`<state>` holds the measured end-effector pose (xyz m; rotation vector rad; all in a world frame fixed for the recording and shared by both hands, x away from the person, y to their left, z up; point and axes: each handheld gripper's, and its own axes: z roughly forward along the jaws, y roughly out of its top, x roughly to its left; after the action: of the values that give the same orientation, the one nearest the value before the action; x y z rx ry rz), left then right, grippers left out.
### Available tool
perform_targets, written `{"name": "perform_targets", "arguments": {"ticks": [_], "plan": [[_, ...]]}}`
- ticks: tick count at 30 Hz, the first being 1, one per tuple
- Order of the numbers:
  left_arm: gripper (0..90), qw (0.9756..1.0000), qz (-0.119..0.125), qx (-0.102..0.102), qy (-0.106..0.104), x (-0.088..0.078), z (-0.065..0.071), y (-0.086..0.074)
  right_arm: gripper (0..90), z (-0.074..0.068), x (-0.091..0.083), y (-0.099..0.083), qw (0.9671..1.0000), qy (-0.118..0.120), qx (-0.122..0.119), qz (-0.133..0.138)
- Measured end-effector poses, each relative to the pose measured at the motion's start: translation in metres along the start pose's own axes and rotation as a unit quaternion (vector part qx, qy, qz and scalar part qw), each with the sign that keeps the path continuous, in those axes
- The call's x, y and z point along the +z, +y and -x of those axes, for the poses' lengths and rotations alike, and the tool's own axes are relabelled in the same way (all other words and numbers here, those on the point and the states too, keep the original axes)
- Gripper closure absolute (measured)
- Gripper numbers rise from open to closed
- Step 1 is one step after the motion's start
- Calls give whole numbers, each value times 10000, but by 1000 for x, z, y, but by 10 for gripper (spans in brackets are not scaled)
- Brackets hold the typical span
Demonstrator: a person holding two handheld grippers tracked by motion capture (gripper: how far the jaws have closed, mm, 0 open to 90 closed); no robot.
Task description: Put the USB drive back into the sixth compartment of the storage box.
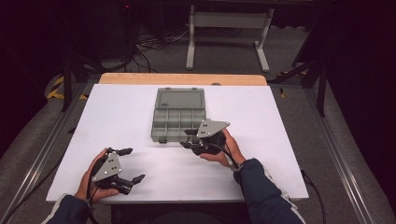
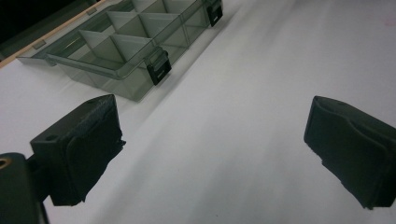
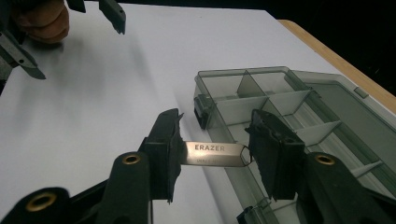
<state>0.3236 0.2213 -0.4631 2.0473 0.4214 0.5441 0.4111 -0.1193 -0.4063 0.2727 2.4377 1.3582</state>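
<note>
**Metal bar clamped at the edge of the open organiser**

The right gripper (image 3: 212, 156) has its jaws clenched on a small silver metal bar (image 3: 215, 154) stamped "ERAZER", held end to end between the two black pads at the lower centre of the right gripper view. The bar sits level, just at the near wall of the grey plastic organiser box (image 3: 275, 100), whose divided compartments run off toward the upper right of that frame; whether the bar touches the wall cannot be told. One black latch (image 3: 201, 111) shows on the box's near wall, just above the bar.

In the high view the right gripper (image 1: 189, 138) lies at the centre of the frame, against the lower right corner of the box (image 1: 168, 122), with the person's hand wrapped round it from below. The box's lid (image 1: 181, 98) is folded back flat, toward the top of the frame.

The left gripper (image 1: 132, 164) rests at the lower left of the high view, well apart from the box, its jaws spread wide with nothing between them. Its own camera shows bare white surface between the two pads and the organiser (image 2: 116, 51) in the upper left corner.

All of it stands on a white bench (image 1: 116, 116) with a wooden strip along its far edge.
</note>
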Motion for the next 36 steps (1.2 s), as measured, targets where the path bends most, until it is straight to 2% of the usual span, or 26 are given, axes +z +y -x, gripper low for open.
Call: {"name": "perform_targets", "arguments": {"ticks": [24,36], "plan": [[49,10000,-12,-23,-62,2,1,-1,546,18,23,11,9999,-102,34,-108],[49,10000,-23,-18,-93,3,1,0,546,21,42,21,9996,-93,-91,-242]]}}
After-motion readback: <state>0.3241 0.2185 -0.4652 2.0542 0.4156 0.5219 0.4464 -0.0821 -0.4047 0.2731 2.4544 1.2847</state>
